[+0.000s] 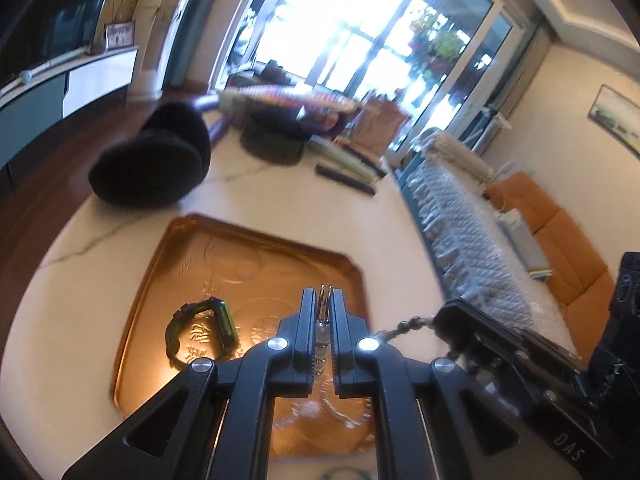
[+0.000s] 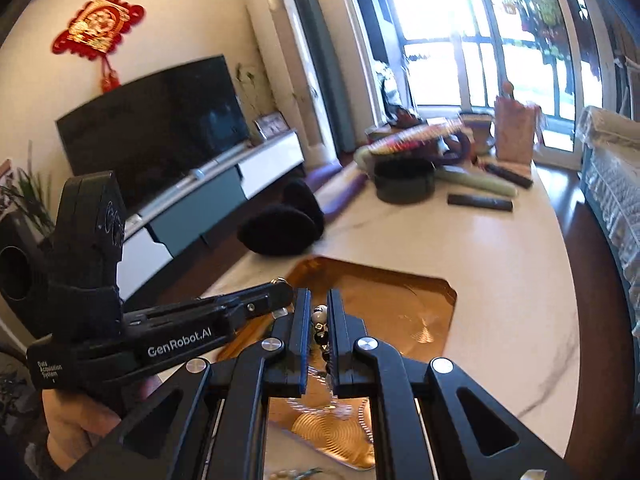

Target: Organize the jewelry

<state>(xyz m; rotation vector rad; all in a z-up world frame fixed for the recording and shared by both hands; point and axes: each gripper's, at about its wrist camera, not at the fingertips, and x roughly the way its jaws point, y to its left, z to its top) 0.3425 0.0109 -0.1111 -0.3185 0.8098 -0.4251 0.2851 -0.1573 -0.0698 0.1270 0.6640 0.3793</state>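
A gold tray (image 1: 248, 248) lies on the marble table; it also shows in the right wrist view (image 2: 400, 292). A dark green watch (image 1: 200, 330) sits in its left part. My left gripper (image 1: 324, 300) is shut on a silver metal jewelry piece (image 1: 325, 312) above the tray. My right gripper (image 2: 319, 300) is shut on a dark bead bracelet (image 2: 320, 320); its beads (image 1: 412, 324) trail out beside the left gripper. A clear beaded string (image 2: 320, 404) lies on the tray below both grippers.
Black earmuffs (image 1: 156, 160) sit beyond the tray. A dark round box (image 2: 404, 180), remote controls (image 2: 480, 202), rolled mats and a pink bag (image 2: 514, 132) stand at the table's far end. A sofa (image 1: 480, 272) runs along the right edge.
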